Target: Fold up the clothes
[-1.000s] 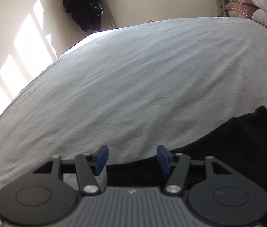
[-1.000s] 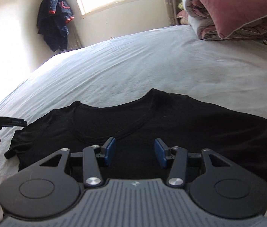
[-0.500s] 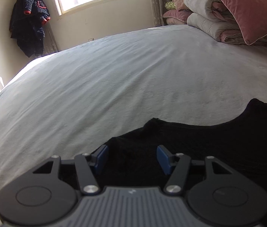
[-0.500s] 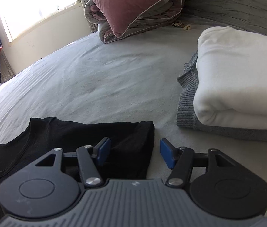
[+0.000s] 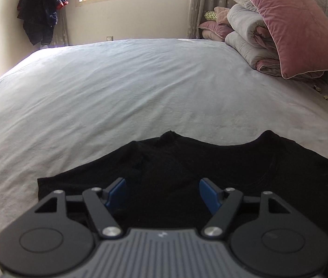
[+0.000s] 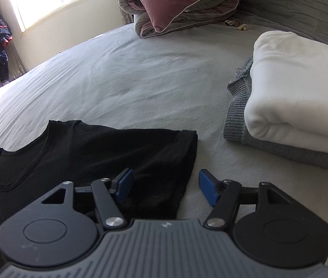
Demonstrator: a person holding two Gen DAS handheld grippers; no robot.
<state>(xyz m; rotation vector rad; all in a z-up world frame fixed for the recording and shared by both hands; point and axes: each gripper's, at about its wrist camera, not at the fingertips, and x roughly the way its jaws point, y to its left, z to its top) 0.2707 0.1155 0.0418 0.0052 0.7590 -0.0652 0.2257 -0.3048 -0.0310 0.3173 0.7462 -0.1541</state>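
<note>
Black cotton T-shirt [image 5: 210, 173] lies flat across your grey bedsheet [image 5: 117, 88], lower frame, its long axis left-right: left gripper [image 5: 162, 193] gapes empty over its middle, right gripper [image 6: 166, 187] gapes empty astride its sleeve edge [image 6: 190, 153].

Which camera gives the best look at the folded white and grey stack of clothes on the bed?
The right wrist view: the folded white garment lies on the grey knit, right of the black T-shirt. The left wrist view misses the stack entirely.
</note>
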